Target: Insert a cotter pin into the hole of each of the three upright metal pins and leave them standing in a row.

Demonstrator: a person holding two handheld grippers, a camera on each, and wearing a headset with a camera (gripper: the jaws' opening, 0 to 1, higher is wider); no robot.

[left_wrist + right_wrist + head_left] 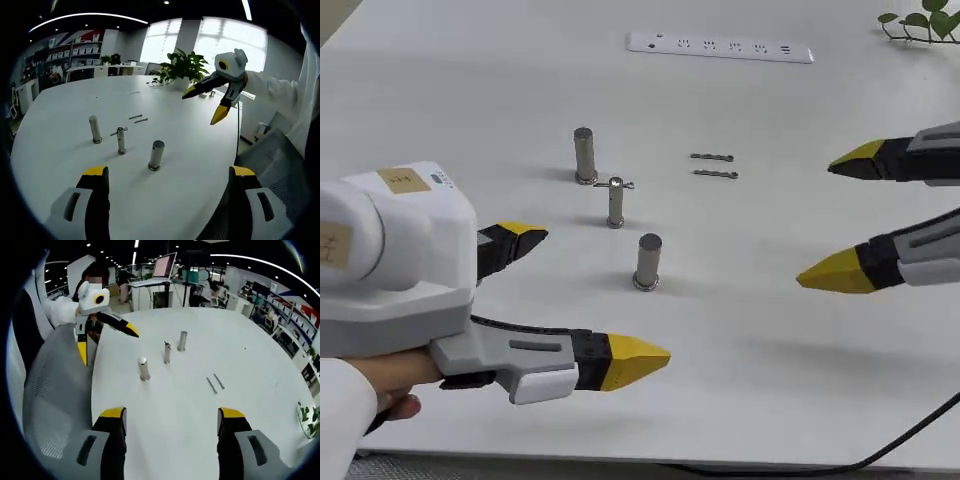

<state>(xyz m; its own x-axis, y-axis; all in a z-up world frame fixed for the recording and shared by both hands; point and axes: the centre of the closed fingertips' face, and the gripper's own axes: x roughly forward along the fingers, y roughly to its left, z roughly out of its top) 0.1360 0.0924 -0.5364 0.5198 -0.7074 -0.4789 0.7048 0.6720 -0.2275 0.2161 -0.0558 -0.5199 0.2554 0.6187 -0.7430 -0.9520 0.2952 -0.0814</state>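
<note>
Left hand-held gripper (605, 295) spread, right hand-held gripper (815, 224) spread, metal pins (615, 203) between, untouched

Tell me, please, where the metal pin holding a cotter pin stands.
The fitted pin stands mid-row in the head view, between the far pin and the near pin.

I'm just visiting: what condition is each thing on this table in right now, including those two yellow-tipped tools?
Far metal pin: upright, top bare.
Middle metal pin: upright, inserted cotter pin across its top.
Near metal pin: upright, top bare.
Loose cotter pins: lying flat side by side, not inserted.
Left tool: open, empty.
Right tool: open, empty.
</note>
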